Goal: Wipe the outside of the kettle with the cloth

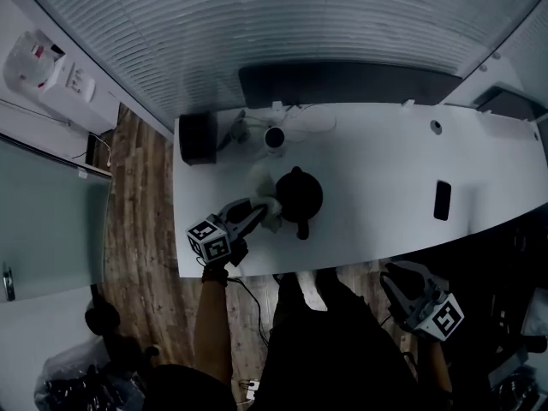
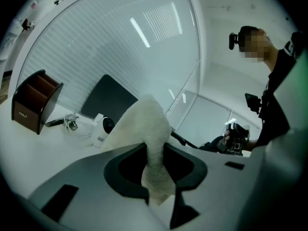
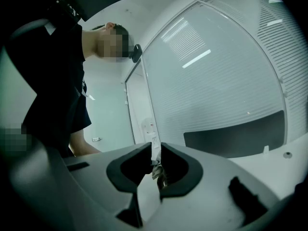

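While your left tongs (image 1: 255,211) stay out of it, no: while they pinch the cloth (image 1: 264,197) narrowly, just beside the kettle (image 1: 300,193) on the table (image 1: 385,169), your right tongs (image 1: 396,274) hang off its edge, jaws together, empty.

Tabletop (image 1: 377,169): centre and right bare, save one phone (image 1: 442,199). Left end crowded: kettle (image 1: 298,193), box (image 1: 197,137), camera (image 1: 274,138).
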Available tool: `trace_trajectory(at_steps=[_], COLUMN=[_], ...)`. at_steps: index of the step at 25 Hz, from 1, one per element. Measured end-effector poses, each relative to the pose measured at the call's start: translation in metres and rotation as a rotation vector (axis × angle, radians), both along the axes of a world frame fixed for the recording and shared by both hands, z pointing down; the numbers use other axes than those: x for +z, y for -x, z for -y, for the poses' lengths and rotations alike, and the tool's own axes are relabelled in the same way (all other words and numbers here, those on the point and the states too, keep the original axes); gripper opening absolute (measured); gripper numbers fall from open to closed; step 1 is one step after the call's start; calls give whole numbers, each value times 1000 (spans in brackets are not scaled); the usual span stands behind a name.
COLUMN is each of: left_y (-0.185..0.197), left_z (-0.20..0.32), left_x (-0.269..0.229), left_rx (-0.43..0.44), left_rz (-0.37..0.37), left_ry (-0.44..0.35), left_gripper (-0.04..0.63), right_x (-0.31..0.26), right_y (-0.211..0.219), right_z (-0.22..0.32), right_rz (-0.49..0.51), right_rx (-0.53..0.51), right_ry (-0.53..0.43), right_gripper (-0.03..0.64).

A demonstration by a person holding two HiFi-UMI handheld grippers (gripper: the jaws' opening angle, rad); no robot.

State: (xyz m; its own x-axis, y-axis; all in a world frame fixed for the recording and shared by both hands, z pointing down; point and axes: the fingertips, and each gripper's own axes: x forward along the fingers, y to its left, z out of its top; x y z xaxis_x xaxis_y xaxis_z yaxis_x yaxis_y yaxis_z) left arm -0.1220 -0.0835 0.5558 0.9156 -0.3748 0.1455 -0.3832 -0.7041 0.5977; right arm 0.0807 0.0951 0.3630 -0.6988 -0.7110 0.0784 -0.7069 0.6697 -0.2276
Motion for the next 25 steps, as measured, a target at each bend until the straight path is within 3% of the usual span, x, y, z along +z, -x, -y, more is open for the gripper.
trace_trajectory(at_steps=[4,7,15,18,22,25], left_y=[-4,1,8,10,17,15], left_z=[5,9,-10,-8,18,47], left_x=[26,49,143,125,26,-30], left_rx=[33,10,-17,-22,-31,31], left_rz=[-12,-12,148,147,8,-67], left_ry=[67,127,364,310,137,65], left_gripper=[114,112,111,112,110,111], right_x=[8,15,20,17,14,23], right_y=[0,5,22,23,18,22], right_z=[-5,-7,-3,1,-3,-1], right_rz=[-21,-39,-53,-52,-55,-66], right_rx=[38,47,34,35,60,48], right_ry=[21,35,49,48,53,45], right_gripper=[51,51,51,51,51,51])
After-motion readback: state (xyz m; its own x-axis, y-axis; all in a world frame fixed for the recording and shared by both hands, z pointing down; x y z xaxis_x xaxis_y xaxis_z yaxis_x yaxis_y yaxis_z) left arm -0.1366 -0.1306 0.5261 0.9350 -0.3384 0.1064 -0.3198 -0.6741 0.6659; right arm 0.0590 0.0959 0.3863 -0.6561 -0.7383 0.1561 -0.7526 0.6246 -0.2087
